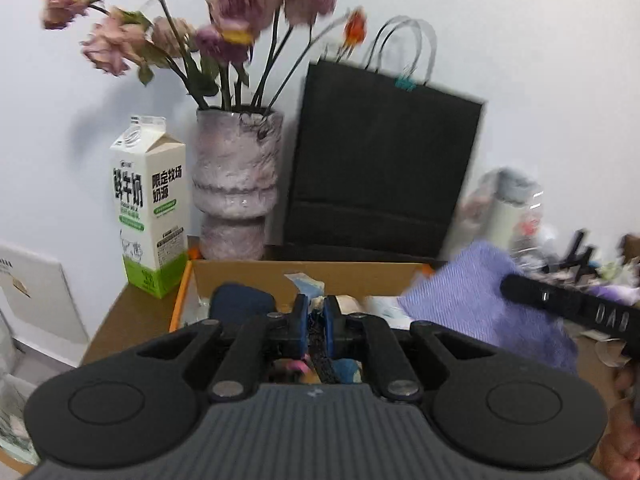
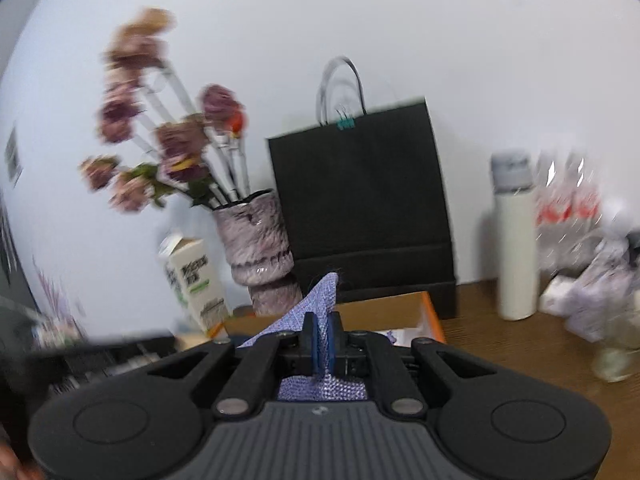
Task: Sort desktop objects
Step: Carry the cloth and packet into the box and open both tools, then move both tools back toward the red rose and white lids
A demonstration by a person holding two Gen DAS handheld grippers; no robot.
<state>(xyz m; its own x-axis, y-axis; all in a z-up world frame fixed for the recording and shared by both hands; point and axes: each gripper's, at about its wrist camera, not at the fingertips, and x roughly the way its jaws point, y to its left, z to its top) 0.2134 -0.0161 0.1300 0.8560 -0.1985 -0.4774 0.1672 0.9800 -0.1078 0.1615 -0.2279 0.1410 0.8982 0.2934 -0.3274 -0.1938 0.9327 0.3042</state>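
Note:
My left gripper [image 1: 316,312] is shut on a dark braided strap [image 1: 320,354] and hovers over the open cardboard box [image 1: 320,276]. The box holds a dark blue pouch [image 1: 240,300], papers and small items. My right gripper [image 2: 322,340] is shut on a purple woven cloth [image 2: 316,300] and holds it up near the box's orange-edged right side [image 2: 432,316]. In the left wrist view the cloth [image 1: 480,300] hangs at the right with the right gripper's black body [image 1: 568,304] beside it.
A milk carton [image 1: 154,208], a pink vase of dried flowers [image 1: 236,184] and a black paper bag [image 1: 380,168] stand behind the box against the wall. A white bottle [image 2: 516,240] and crumpled plastic packaging [image 2: 580,240] are on the wooden desk [image 2: 520,344] at the right.

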